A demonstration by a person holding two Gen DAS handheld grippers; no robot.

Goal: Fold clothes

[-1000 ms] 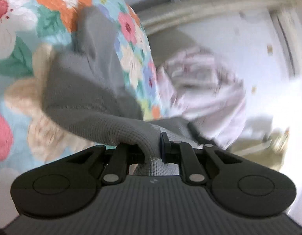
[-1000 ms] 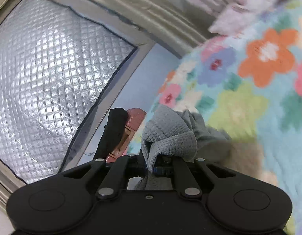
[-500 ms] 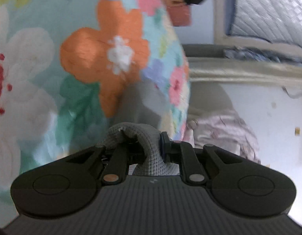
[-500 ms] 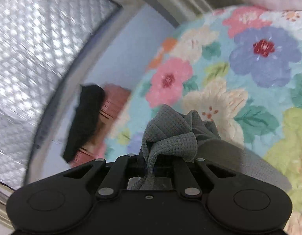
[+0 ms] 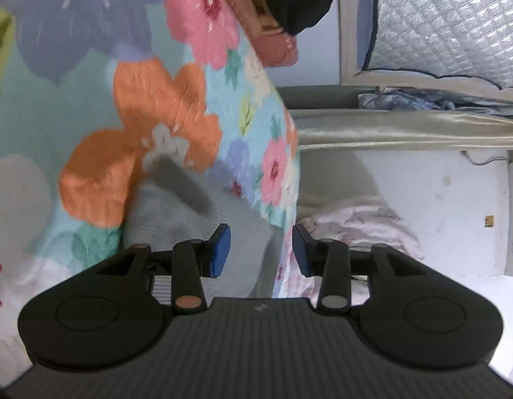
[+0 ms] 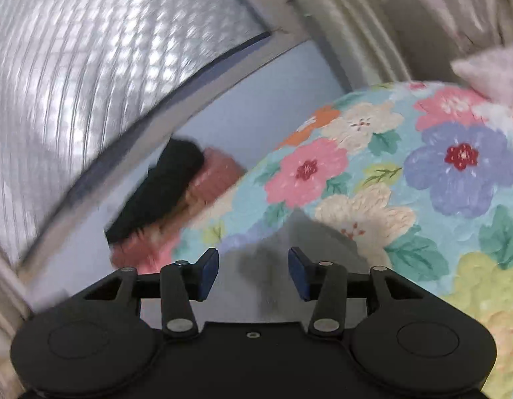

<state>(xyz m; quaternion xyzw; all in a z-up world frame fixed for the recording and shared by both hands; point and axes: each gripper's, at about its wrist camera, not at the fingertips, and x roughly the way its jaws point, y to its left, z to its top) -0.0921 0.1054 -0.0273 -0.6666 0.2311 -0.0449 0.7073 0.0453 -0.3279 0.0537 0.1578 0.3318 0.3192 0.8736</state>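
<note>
The left gripper [image 5: 259, 249] has its jaws parting, with a clear gap between the blue pads. The grey garment [image 5: 196, 219] lies just ahead of and partly between them, but neither pad presses on it, so it holds nothing. The cloth lies loose on the bed, which suits a release at the end of a fold: the edge has been laid where it should lie and the jaws let go so it stays there.

The right gripper [image 6: 253, 272] is doing the same. Its jaws are opening, pads well apart, and the same grey garment [image 6: 289, 252] shows blurred in the gap and just beyond, touching neither pad as far as can be told. Both ends let go at once, which I judge keeps the folded edge straight rather than dragged to one side.

Beyond the jaws spreads the flowered bedspread [image 5: 100, 106], which carries the garment. Further out from the left jaws, past the bed's edge, a pale pink heap of cloth [image 5: 359, 229] waits, likely more to fold. Ahead of the right jaws, off the bed's far edge, sit a black cloth [image 6: 156, 193] on something pink, and a quilted silver panel [image 6: 90, 66] behind.
</note>
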